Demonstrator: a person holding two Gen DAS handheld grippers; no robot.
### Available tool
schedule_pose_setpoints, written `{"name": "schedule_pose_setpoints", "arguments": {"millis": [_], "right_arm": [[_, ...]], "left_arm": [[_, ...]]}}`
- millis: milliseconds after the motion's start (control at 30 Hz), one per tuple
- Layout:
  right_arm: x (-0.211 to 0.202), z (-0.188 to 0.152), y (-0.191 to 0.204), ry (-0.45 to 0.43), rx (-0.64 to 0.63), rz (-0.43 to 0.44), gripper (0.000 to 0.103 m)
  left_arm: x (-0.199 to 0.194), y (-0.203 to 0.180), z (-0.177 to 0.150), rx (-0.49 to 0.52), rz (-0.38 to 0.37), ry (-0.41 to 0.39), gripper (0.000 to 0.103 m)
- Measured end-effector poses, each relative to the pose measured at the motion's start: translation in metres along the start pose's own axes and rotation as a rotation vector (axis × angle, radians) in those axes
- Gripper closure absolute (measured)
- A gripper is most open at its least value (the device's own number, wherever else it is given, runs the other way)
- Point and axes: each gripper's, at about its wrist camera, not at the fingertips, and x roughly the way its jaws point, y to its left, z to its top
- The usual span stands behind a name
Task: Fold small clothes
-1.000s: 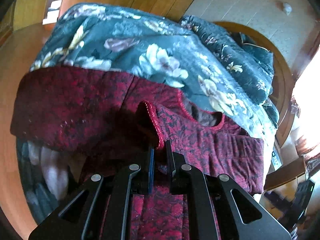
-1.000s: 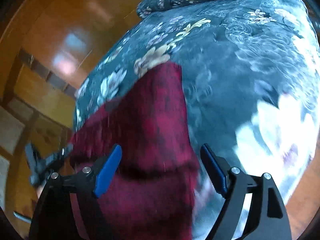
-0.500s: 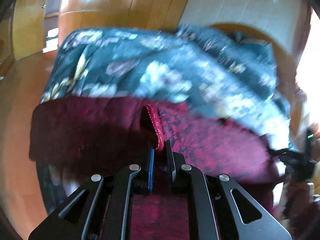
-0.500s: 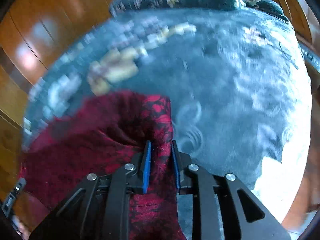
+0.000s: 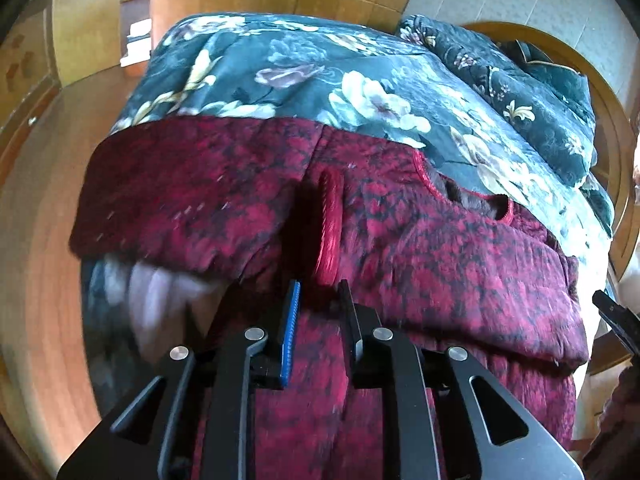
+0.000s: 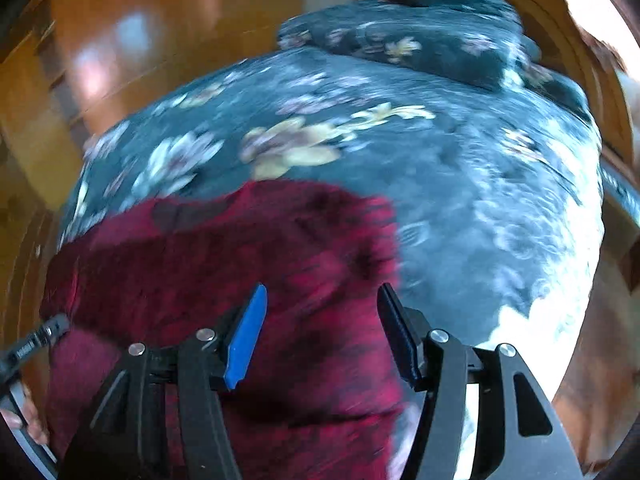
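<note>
A dark red padded garment [image 5: 440, 248] lies spread over the near edge of a bed with a teal floral cover [image 5: 320, 68]. Its neckline shows at the upper right. My left gripper [image 5: 318, 286] is shut on a raised fold of the garment's red hem [image 5: 330, 216], with only a narrow gap between its jaws. In the right wrist view the same garment [image 6: 240, 248] is blurred. My right gripper [image 6: 322, 292] hovers open over the garment's right edge, with nothing between its fingers.
A folded floral quilt [image 5: 520, 92] sits at the bed's far end against a curved wooden headboard [image 5: 612, 128]. Wooden floor [image 5: 36, 280] and wardrobes lie to the left. The other gripper's tip [image 6: 32, 344] and a hand [image 6: 24, 420] show at the left edge.
The right gripper shut on the garment's edge half a second ago and has now let go and opened wide. The left gripper's jaws stand slightly wider around the hem fold.
</note>
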Motion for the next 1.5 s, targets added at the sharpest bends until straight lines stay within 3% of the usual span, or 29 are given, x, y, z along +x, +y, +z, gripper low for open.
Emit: {"name": "schedule_pose_setpoints", "arguments": {"millis": [133, 200, 267, 300, 333, 400, 533, 867, 1167, 1500], "right_arm": [[0.046, -0.024, 0.027, 0.170, -0.092, -0.072, 0.041], [0.041, -0.026, 0.034, 0.143, -0.113, -0.104, 0.041], [0.022, -0.024, 0.041, 0.116, -0.098, -0.052, 0.040], [0.013, -0.024, 0.047, 0.096, -0.097, -0.029, 0.037], [-0.002, -0.024, 0.055, 0.054, -0.116, -0.025, 0.036], [-0.023, -0.030, 0.070, -0.001, -0.148, -0.015, 0.032], [-0.062, -0.049, 0.102, -0.075, -0.210, 0.022, 0.025], [-0.103, -0.089, 0.169, -0.135, -0.374, 0.080, 0.013], [-0.118, -0.118, 0.207, -0.161, -0.494, 0.112, 0.011], [-0.097, -0.130, 0.214, -0.105, -0.531, 0.109, 0.009]], "left_arm": [[-0.021, 0.004, -0.022, 0.001, 0.013, -0.010, 0.086], [-0.034, 0.010, -0.034, -0.010, 0.007, -0.011, 0.086], [-0.047, 0.017, -0.044, -0.022, 0.006, -0.015, 0.086], [-0.054, 0.021, -0.048, -0.028, 0.005, -0.022, 0.077], [-0.061, 0.026, -0.052, -0.037, 0.005, -0.033, 0.061], [-0.075, 0.038, -0.061, -0.069, 0.027, -0.069, 0.045], [-0.095, 0.067, -0.075, -0.149, 0.035, -0.082, 0.045], [-0.126, 0.130, -0.100, -0.287, 0.099, -0.111, 0.045], [-0.137, 0.172, -0.114, -0.386, 0.132, -0.116, 0.045], [-0.130, 0.198, -0.119, -0.461, 0.115, -0.093, 0.045]]}}
